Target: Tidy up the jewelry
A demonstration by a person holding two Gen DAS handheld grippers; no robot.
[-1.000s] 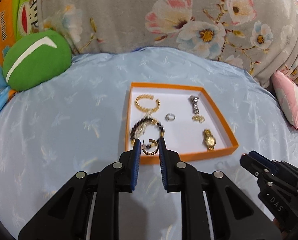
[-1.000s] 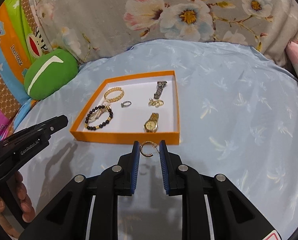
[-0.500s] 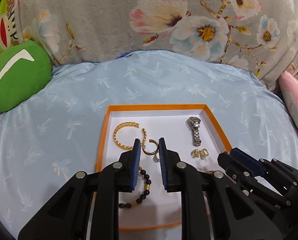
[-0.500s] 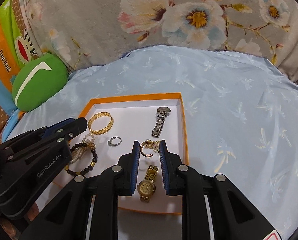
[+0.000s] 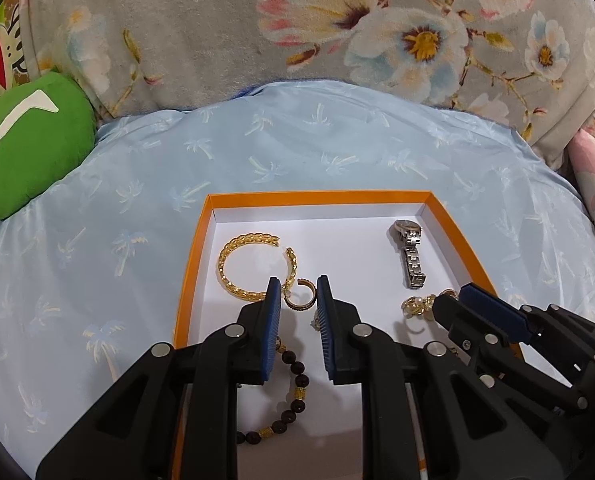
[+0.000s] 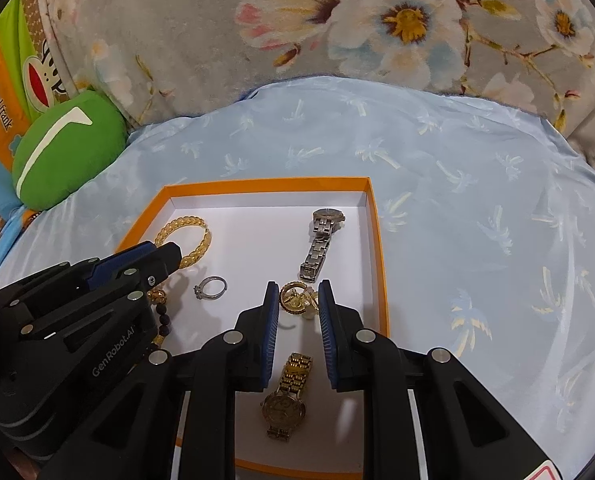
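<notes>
Silky blue sheet (image 5: 297, 140), rectangular orange tray (image 5: 193, 264)

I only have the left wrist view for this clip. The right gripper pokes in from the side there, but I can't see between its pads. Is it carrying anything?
Observer: Yes. In the right wrist view, the right gripper is shut on a gold hoop earring, above the white floor of the orange tray.
Operator: Is there anything in the tray that my view hides behind the gripper bodies?
Observer: A gold watch lies face up toward the tray's near edge, below the right gripper's fingers. The left wrist view does not show it.
</notes>
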